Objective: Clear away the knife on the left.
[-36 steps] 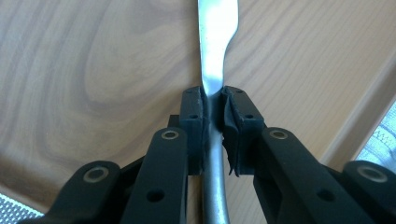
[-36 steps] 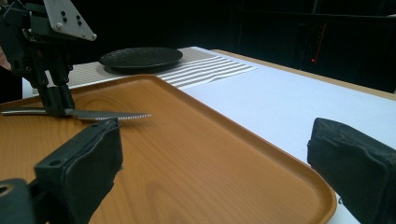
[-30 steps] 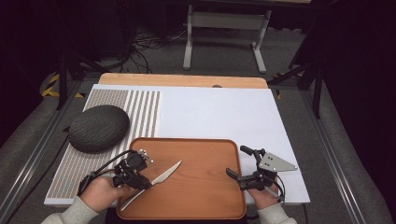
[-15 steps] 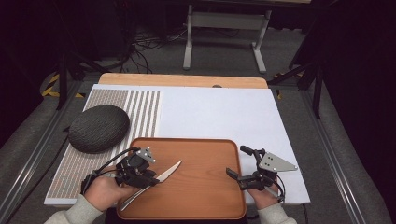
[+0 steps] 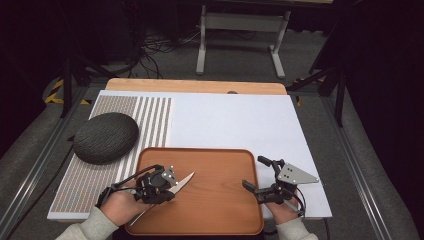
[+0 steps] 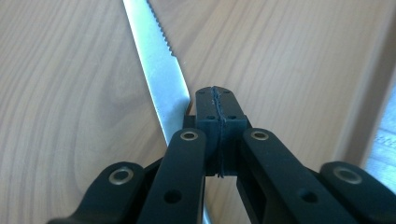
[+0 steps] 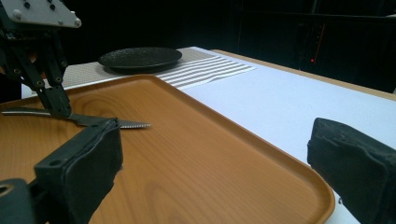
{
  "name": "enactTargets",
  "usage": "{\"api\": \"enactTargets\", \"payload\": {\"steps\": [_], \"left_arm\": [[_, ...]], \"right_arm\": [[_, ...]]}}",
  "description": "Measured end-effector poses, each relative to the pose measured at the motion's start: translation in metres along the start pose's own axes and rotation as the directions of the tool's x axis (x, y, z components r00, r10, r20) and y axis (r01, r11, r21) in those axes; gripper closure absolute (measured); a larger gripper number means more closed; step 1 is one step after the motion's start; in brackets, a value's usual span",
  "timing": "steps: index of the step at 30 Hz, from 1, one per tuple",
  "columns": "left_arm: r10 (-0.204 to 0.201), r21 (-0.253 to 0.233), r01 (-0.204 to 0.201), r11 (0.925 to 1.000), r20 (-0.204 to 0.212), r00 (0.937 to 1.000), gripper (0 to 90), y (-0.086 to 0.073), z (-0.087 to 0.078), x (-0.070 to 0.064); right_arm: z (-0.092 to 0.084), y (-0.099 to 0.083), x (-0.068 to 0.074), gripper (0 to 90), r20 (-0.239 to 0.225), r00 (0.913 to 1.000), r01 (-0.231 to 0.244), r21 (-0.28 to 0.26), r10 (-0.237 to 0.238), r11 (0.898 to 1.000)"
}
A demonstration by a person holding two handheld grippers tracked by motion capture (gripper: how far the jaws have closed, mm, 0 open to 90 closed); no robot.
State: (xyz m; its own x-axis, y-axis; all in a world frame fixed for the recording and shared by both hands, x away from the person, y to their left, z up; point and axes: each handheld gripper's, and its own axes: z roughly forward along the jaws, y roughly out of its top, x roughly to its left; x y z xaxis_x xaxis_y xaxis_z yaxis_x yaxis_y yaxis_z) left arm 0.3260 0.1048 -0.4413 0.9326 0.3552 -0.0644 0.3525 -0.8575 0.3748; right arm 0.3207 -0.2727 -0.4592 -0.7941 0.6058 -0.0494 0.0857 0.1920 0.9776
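While the left tool [image 5: 159, 186] is pressed together beside a serrated knife [image 5: 181, 182], whether the blade is pinched cannot be told. The knife is laid on the wooden tray [image 5: 220, 170] upon the counter [image 5: 235, 120]. The right tool [image 5: 264, 175] is held spread at the tray's right edge.

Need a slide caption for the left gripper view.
Left gripper, shut, beside a serrated knife lying on a wooden tray.

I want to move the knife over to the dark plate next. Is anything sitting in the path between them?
Nothing visible stands between them. The knife lies on the wooden tray, the left gripper closed at its blade. Toward the dark plate there is only the tray's raised rim and the striped mat.
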Motion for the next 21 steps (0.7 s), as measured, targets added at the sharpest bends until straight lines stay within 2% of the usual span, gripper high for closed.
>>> {"api": "enactTargets", "payload": {"steps": [2,4,8,15,18,21], "left_arm": [[0.009,0.021,-0.009,0.9997,-0.011,0.9999,89.9,0.0002,0.0031,0.0003],[0.009,0.024,-0.008,0.9997,-0.011,0.9999,89.9,0.0002,0.0043,0.0003],[0.017,0.043,-0.016,0.9989,-0.039,0.9991,89.9,0.0008,0.0076,-0.0004],[0.011,0.036,-0.009,0.9993,-0.052,0.9986,89.9,0.0009,0.0081,-0.0005],[0.006,0.037,-0.003,0.9993,-0.076,0.9971,90.0,-0.0001,0.0075,0.0012],[-0.006,0.034,0.009,0.9994,-0.08,0.9968,90.0,-0.0013,0.007,0.0028]], "right_arm": [[0.0003,0.0,0.0003,3.8,-0.001,1.0,0.002,0.002,-0.001,1.0],[0.0002,0.0,0.0002,3.8,-0.001,1.0,0.002,0.001,-0.002,1.0],[0.0003,0.0,0.0001,3.8,0.0,1.0,0.001,0.001,-0.001,1.0],[0.0002,0.0,0.0,3.8,0.001,1.0,0.003,0.001,-0.003,1.0],[0.0001,0.0,0.0,3.8,0.001,1.0,0.003,0.0,-0.003,1.0],[-0.0001,0.0,0.0,3.8,0.001,1.0,0.005,0.0,-0.005,1.0]]}}
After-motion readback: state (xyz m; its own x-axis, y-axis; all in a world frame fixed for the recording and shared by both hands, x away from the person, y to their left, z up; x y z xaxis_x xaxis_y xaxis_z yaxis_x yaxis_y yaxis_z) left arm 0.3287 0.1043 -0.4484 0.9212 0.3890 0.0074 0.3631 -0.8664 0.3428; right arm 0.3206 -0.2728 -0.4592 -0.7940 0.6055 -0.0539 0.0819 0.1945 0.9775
